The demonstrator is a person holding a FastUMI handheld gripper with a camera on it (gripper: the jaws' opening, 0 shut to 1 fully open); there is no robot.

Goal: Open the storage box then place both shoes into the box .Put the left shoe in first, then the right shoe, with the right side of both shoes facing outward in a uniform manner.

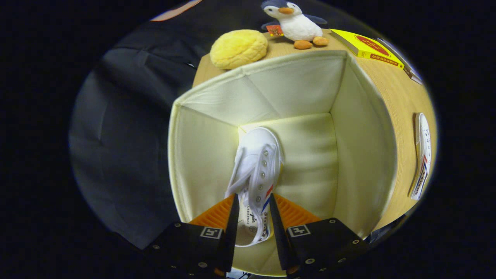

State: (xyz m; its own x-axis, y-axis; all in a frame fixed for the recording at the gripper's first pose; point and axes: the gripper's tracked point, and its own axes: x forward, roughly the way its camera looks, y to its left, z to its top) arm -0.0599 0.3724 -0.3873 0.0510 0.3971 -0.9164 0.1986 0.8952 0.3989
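Observation:
A cream fabric storage box (360,155) stands open on the wooden table, and I look down into it. My gripper (252,205) is shut on a white canvas shoe (257,162) with red and blue stripes, both fingers pressing its heel part. The shoe hangs toe-down inside the box, its toe near the box's floor. A second white shoe (422,155) of the same kind lies on the table to the right of the box.
Beyond the box on the wooden table (403,97) sit a yellow bun-shaped cushion (238,48), a plush penguin (296,23) and a yellow book (366,48). Dark cloth hangs to the left of the table.

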